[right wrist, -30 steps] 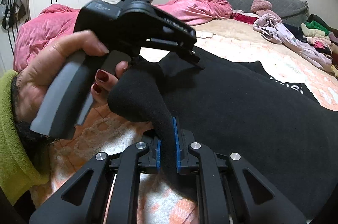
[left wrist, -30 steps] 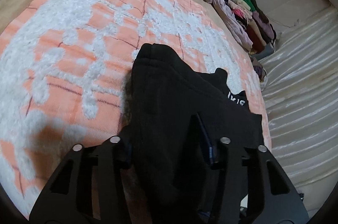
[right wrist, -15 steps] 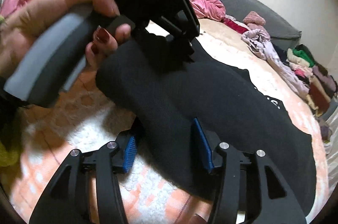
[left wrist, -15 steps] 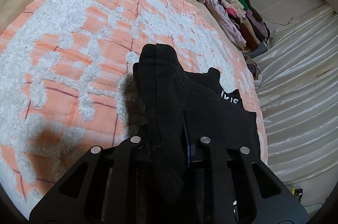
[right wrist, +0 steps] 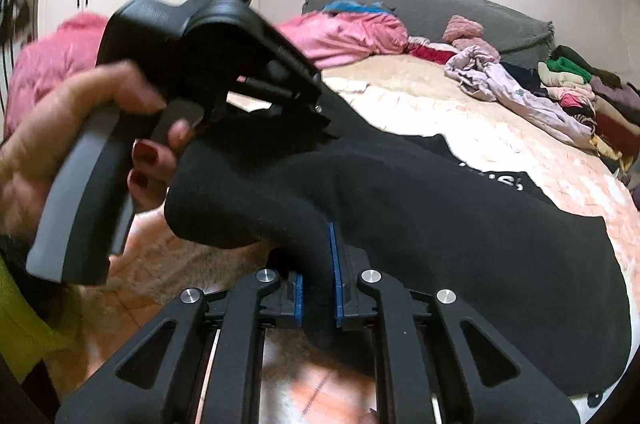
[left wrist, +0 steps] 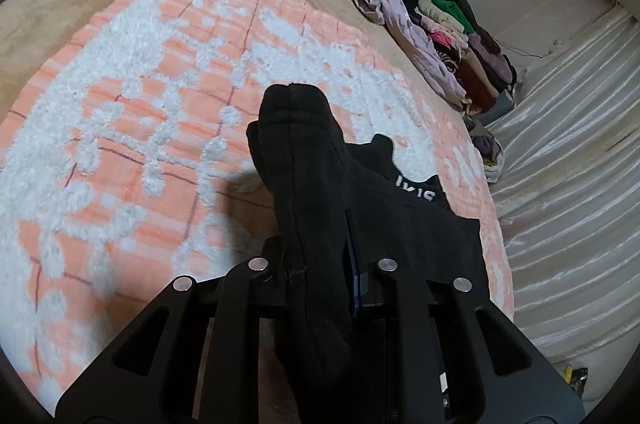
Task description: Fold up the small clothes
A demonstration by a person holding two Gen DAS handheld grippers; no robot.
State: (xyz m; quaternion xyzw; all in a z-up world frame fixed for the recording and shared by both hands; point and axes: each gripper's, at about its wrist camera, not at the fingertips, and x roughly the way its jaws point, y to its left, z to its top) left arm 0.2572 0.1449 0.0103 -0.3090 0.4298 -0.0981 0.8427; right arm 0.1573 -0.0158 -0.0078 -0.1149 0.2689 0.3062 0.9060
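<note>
Our right gripper point(right wrist: 318, 288), briefly apart, is clamped again on the black garment point(right wrist: 460, 224); the left gripper point(left wrist: 320, 264) has pinched its near-left edge, lifting it off the bed's orange blanket point(left wrist: 140, 144), probably for folding.

white lettering point(left wrist: 418, 189) on the black garment point(left wrist: 400, 224) partly folded under, unreadable, hand point(right wrist: 80, 128) and left gripper point(right wrist: 320, 128) motion-blurred, its fingertips buried in cloth, yellow sleeve point(right wrist: 24, 324) cut off at edge
</note>
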